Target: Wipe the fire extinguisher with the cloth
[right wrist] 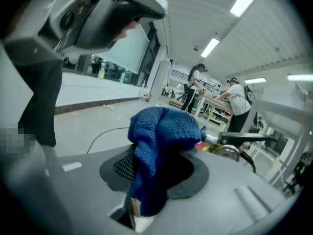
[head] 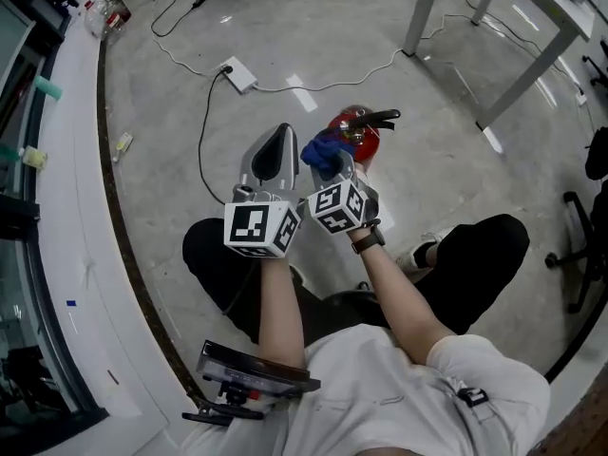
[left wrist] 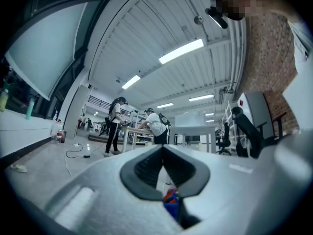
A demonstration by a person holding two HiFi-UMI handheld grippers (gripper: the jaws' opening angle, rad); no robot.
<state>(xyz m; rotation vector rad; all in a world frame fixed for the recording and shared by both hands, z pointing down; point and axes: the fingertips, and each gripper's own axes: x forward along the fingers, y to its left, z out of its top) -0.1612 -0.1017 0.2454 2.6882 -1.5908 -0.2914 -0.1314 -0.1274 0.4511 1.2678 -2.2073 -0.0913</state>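
Observation:
A red fire extinguisher (head: 364,139) with a black handle stands on the grey floor ahead of me. My right gripper (head: 330,166) is shut on a blue cloth (head: 321,152), which sits just left of the extinguisher's top and touches or nearly touches it. In the right gripper view the cloth (right wrist: 164,129) bunches up between the jaws of the right gripper (right wrist: 157,166), and the extinguisher's handle (right wrist: 242,139) and gauge show just behind it. My left gripper (head: 282,133) is shut on nothing, left of the cloth. Below the left gripper (left wrist: 163,149) a bit of the cloth (left wrist: 171,203) peeks through.
A white power strip (head: 238,74) with trailing cables lies on the floor beyond the extinguisher. Grey table legs (head: 421,12) stand at the far right, an office chair (head: 581,255) at the right edge. A white ledge (head: 66,207) runs along the left. Two people (left wrist: 152,126) work at a distant table.

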